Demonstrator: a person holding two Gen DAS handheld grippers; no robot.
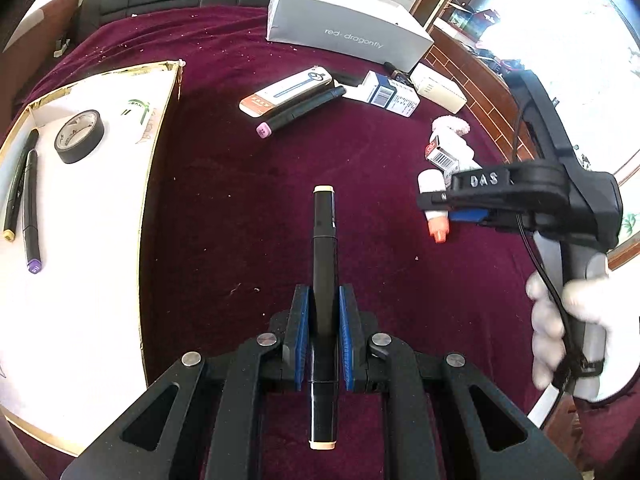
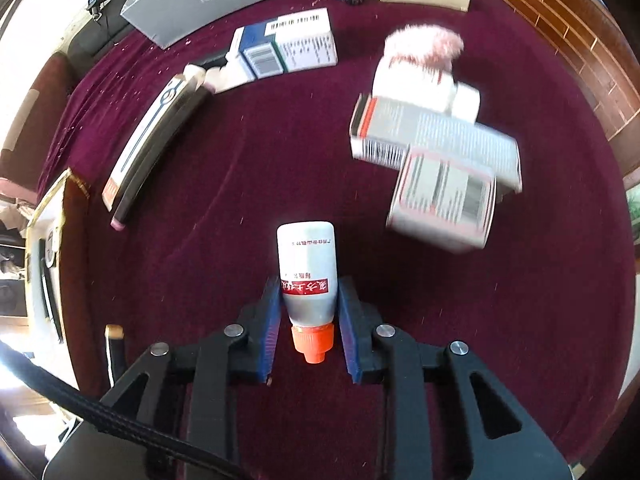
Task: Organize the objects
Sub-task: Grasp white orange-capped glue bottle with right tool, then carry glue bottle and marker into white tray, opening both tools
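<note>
— What's the left gripper [image 1: 324, 300] got?

— A black marker [image 1: 324, 280] with cream caps at both ends, pinched between the blue pads of its fingers [image 1: 301, 320], pointing straight ahead over the maroon cloth [image 1: 240, 200] on the bench.

— And the other one?

— The right gripper [image 2: 308, 308] has its fingers [image 2: 269, 320] clamped on a small white bottle [image 2: 307, 268], orange cap toward the camera (red label with print I can't read from here). From the left wrist view you see that gripper [image 1: 444, 200] off to the right, the bottle [image 1: 434, 204] hanging out of it cap-down.

— Where's the sorted stuff?

— To the left there's a shallow white tray [image 1: 80, 300] with a gold edge. In it lie a roll of black tape [image 1: 79, 136] and two markers [image 1: 30, 208] side by side, one purple-tipped, one yellow-tipped.

— Anything loose?

— A pink-tipped marker [image 1: 300, 110] lying against a slim white box [image 1: 286, 92], a blue-and-white carton [image 1: 394, 94] just beyond, and the grey "red dragonfly" box [image 1: 348, 28] at the back. Near the right gripper sit some medicine cartons [image 2: 436, 160], stacked I think, though they're blurred
</note>
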